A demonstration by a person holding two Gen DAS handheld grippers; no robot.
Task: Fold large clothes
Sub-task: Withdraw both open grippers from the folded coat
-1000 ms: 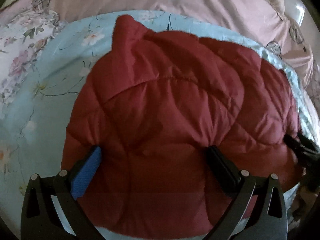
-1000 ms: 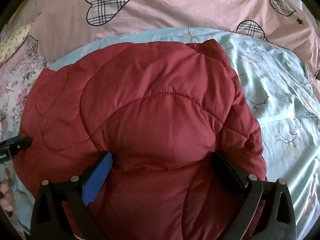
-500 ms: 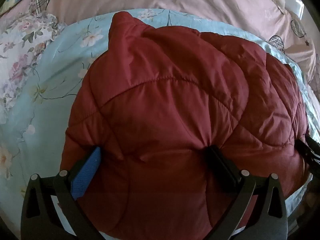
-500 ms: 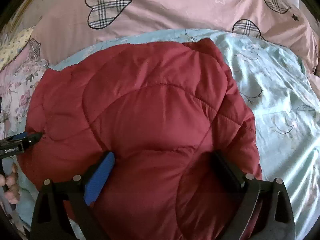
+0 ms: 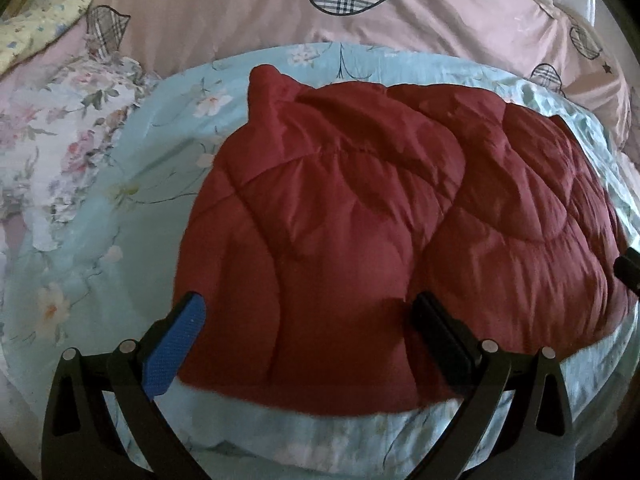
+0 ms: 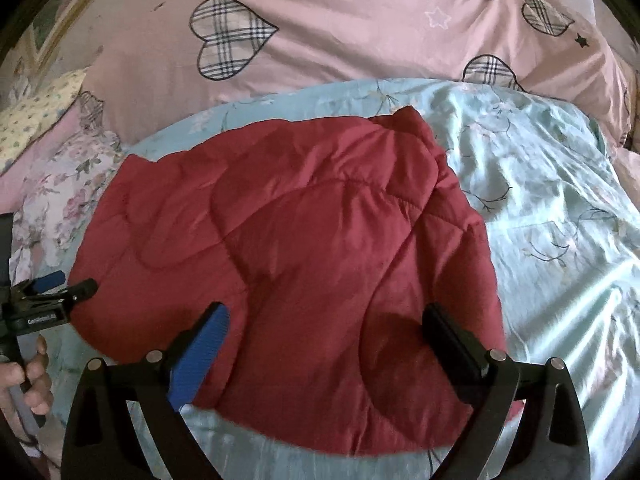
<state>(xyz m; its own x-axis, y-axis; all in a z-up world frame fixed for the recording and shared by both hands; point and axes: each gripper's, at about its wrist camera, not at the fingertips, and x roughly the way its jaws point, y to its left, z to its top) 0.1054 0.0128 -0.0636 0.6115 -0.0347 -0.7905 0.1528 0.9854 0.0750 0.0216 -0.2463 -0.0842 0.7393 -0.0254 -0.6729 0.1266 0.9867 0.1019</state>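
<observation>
Your left wrist view shows the red quilted jacket [image 5: 360,232] lying folded into a thick bundle on the light blue floral sheet [image 5: 100,248], with one pointed corner standing up at its far left, and at the right edge of this view you can see only a dark tip of the right gripper [image 5: 630,270] next to the jacket's side. Your right wrist view shows things that the other does not: the wide part of the blue sheet [image 6: 560,220] to the right of the jacket [image 6: 300,260], wrinkled and with bright light stripes, and at the far left the left gripper [image 6: 60,286] from the side, with your left hand [image 6: 28,380] around its handle. Both views show the pink cover with plaid hearts [image 6: 360,40] behind the sheet. The fingers of your left gripper [image 5: 308,336] are wide apart, the blue pad [image 5: 176,348] at the jacket's left edge and the black pad [image 5: 440,336] over the red fabric, and they clamp nothing. The fingers of your right gripper [image 6: 324,348] are also wide apart, with the near edge of the jacket between them, and they grip nothing. I cannot tell if the pads touch the fabric or are only above it.
</observation>
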